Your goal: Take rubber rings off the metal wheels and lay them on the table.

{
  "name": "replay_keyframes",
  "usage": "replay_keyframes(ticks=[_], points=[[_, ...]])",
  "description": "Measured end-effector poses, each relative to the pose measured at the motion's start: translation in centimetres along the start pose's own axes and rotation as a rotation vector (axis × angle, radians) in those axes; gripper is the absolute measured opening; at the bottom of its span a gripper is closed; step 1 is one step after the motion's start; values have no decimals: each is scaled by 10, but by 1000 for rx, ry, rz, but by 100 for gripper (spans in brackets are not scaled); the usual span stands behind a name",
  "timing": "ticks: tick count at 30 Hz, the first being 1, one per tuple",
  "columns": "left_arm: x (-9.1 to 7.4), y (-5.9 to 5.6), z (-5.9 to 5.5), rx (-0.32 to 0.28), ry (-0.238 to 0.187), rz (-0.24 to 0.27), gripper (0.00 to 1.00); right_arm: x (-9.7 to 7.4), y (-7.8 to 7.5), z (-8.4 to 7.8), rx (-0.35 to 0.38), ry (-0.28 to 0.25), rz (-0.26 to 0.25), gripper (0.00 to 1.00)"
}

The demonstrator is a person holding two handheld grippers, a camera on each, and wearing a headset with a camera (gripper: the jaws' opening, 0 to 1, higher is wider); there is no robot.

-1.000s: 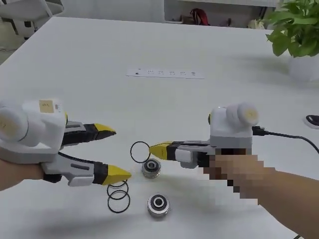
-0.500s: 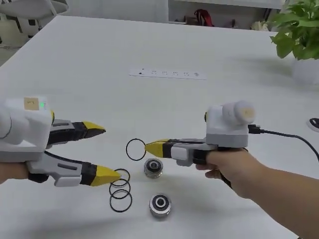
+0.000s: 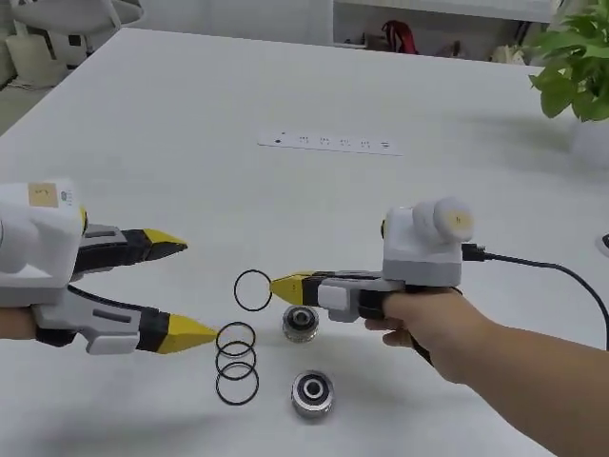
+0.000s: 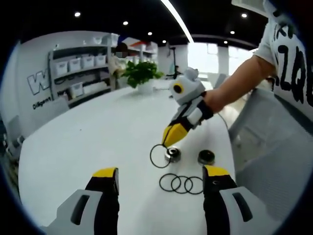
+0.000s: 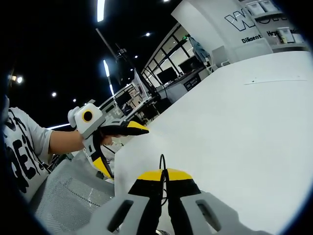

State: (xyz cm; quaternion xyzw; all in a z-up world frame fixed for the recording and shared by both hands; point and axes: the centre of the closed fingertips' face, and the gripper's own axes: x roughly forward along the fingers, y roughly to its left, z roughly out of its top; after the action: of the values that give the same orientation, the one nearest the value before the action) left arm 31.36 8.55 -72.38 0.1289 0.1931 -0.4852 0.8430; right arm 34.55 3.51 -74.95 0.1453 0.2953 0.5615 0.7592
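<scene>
A: Since a second ago your right gripper (image 3: pixel 278 286) carries its rubber ring (image 3: pixel 236 290) further left, clear of the far metal wheel (image 3: pixel 301 322). Your left gripper (image 3: pixel 190 288), jaws wide, is drawn back off the three laid rings (image 3: pixel 236 347)

B: Right jaws are pinched on the ring's rim. It looks light, limp and likely to cling, so keep the rim hold and let go low on the table (image 3: pixel 381 209)

open office: storage shelves (image 4: pixel 80 73), monitors (image 5: pixel 168 76)

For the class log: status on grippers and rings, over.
Right gripper shut on one rubber ring, beside a metal wheel. Left gripper open, empty. Three rings laid on table. Nothing in the way.
</scene>
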Motion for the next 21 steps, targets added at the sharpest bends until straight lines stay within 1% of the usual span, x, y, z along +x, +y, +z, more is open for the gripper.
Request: replay_keyframes(ticks=[5,9,21], points=[[-3,1,-3,-9,1,6,71,5,0,-4,-3,19,1,0],[-4,-1,-7,1,14,1,72,9,-1,-6,10,22,0,0],[-11,4,-13,-14,20,20,71,21,-3,-18,35,61,-5,0]])
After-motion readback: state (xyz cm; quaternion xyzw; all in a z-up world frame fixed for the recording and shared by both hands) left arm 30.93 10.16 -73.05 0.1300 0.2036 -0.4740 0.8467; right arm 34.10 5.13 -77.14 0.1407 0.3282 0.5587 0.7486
